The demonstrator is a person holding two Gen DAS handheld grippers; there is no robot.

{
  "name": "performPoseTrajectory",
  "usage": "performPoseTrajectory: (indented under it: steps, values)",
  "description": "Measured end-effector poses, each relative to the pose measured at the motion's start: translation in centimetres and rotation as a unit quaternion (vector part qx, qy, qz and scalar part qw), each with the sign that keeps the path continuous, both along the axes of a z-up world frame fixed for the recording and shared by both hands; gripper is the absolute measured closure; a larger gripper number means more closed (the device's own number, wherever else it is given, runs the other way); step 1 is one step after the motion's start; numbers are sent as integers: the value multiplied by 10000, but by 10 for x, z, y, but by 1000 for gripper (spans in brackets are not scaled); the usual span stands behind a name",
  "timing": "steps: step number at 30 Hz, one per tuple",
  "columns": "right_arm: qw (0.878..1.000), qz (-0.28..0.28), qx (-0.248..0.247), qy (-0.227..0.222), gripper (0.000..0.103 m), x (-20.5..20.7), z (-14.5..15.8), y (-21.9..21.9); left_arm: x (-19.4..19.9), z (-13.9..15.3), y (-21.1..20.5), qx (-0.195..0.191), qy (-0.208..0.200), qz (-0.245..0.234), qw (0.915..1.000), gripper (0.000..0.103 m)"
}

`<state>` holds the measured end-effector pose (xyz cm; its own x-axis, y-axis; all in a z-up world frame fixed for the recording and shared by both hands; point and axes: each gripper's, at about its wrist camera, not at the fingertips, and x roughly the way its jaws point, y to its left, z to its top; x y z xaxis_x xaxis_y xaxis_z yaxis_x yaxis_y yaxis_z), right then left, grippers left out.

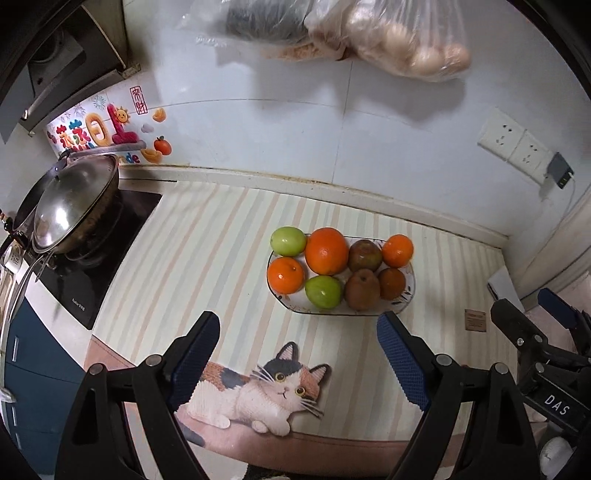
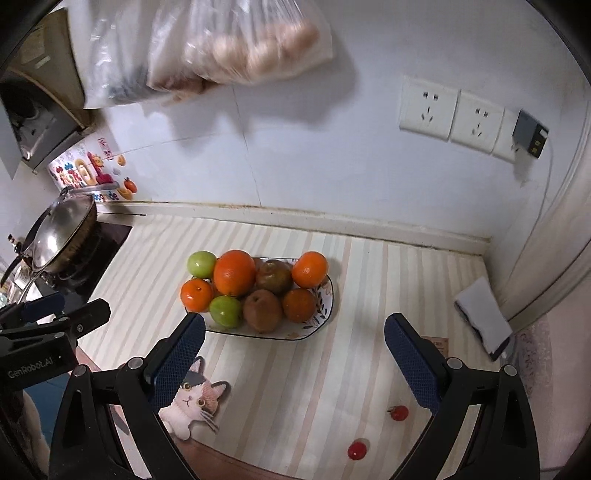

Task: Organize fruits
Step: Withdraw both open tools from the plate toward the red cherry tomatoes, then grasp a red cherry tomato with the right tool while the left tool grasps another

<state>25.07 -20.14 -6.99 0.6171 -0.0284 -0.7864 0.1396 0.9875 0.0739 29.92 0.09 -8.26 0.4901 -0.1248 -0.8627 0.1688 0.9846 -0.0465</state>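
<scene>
Kitchen counter, both grippers up off the surface & empty: the left gripper point(image 1: 297, 328) has its blue-padded jaws spread wide w/ nothing between them, and the right gripper point(image 2: 294, 332) is likewise wide, nothing gripped. Nearest the camera, a cat print point(image 1: 258, 391) sits at the front edge of the striped mat point(image 1: 207, 266); two small red cherry tomatoes point(image 2: 399, 412) lie loose on the mat towards the right front, apart from each other & well apart from the dish. Mid-counter stands the oval plate point(image 2: 325, 310), piled w/ fruit: three small oranges point(image 1: 285, 274), a big orange point(image 1: 326, 251), two green apples point(image 1: 323, 291), a brown kiwi-like fruit point(image 1: 362, 288) & two darker fruits point(image 1: 365, 254), all touching. To the left, a lidded wok point(image 1: 70, 210) on a black hob. Behind, white tiled wall w/ sockets point(image 2: 428, 109) at right, colourful stickers point(image 1: 107, 129) at left, and plastic bags point(image 1: 388, 33) hanging overhead.
</scene>
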Motion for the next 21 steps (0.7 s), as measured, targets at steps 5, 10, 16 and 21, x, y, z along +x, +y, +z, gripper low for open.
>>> performPoseTrajectory:
  steps: [5, 10, 16, 21]
  values:
    - [9999, -5, 130, -84, 3, -20, 16, 5, -16, 10, 0, -39, -63, -143, 9999, 16]
    - [9992, -64, 392, -44, 3, -29, 16, -3, -22, 11, -5, -42, -77, -249, 9997, 16]
    - [9960, -566, 671, 180, 4, -37, -15, -57, -15, -14, -36, 193, 69, -448, 9988, 16]
    - [9852, -1133, 1024, 772, 34, -38, -77, -127, -4, -52, -87, 508, 262, -763, 9954, 16]
